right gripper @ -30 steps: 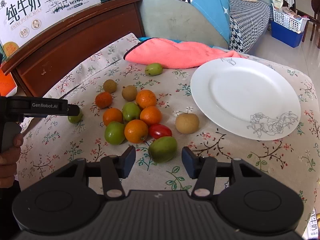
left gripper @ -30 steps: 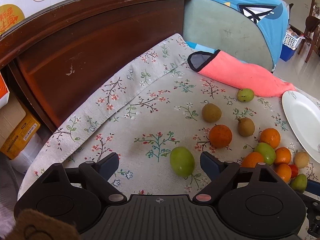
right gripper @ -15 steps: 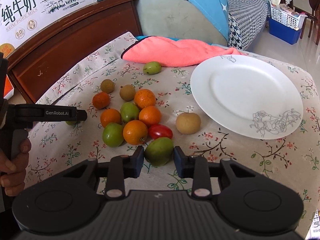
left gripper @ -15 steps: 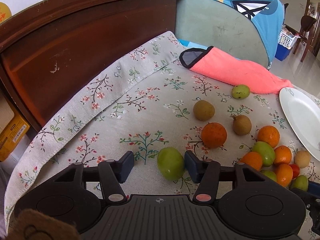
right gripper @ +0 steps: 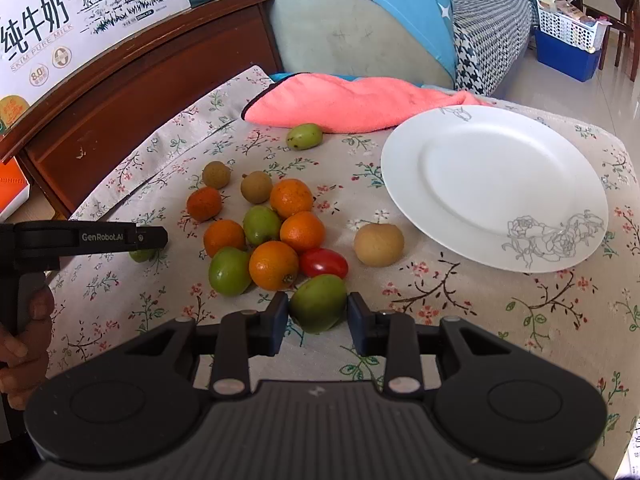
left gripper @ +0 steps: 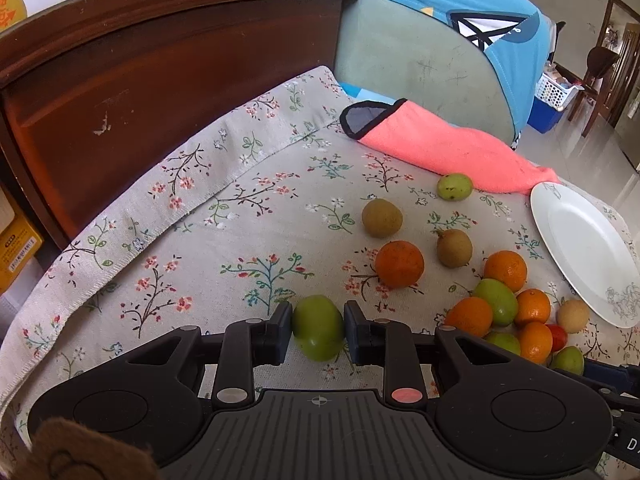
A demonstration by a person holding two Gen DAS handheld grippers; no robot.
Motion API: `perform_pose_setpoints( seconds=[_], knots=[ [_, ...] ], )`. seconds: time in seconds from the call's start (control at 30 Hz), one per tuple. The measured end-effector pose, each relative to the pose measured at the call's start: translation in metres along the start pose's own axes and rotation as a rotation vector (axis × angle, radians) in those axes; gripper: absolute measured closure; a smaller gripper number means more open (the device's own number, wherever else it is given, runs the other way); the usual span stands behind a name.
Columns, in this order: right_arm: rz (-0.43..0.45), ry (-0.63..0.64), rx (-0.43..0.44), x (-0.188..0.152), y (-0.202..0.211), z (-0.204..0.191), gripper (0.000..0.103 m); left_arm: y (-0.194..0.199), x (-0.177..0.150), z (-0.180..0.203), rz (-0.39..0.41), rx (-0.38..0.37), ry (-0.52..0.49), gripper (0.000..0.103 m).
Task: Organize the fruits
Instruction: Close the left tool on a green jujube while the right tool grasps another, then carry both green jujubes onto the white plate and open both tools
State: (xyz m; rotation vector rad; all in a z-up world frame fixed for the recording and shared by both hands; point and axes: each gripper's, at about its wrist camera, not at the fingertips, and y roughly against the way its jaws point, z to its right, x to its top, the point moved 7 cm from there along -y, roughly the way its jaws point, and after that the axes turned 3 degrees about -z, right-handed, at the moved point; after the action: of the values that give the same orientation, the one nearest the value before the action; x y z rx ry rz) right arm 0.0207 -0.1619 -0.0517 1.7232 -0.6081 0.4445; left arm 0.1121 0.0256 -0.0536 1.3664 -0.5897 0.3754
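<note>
On the floral cloth lies a heap of fruit (right gripper: 272, 236): oranges, green fruits, brown ones and a red tomato. My left gripper (left gripper: 318, 320) is shut on a lone green fruit (left gripper: 318, 334) left of the heap, both pads pressing its sides. The right wrist view shows that gripper (right gripper: 152, 240) from the side, with its green fruit (right gripper: 142, 256) mostly hidden below it. My right gripper (right gripper: 318, 308) is shut on another green fruit (right gripper: 319, 302) at the heap's near edge. Both fruits still rest on the cloth. The white plate (right gripper: 492, 184) at the right holds nothing.
A pink towel (right gripper: 352, 104) lies at the far side, with one green fruit (right gripper: 305, 136) beside it. A brown fruit (right gripper: 379, 244) sits near the plate's rim. A dark wooden headboard (right gripper: 140, 92) with a milk carton box (right gripper: 80, 12) on it borders the left.
Both grippers' jaws have closed from open onto their green fruits; the right one gripped first, the left one last. Neither hand has shifted noticeably.
</note>
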Motion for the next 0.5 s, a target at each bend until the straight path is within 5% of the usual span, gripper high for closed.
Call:
perform_pose_setpoints(
  seconds=[0.5],
  knots=[
    [-0.004, -0.018, 0.008, 0.000, 0.001, 0.001, 0.071, 0.015, -0.006, 0.017, 0.025, -0.014, -0.061, 0.079]
  ],
)
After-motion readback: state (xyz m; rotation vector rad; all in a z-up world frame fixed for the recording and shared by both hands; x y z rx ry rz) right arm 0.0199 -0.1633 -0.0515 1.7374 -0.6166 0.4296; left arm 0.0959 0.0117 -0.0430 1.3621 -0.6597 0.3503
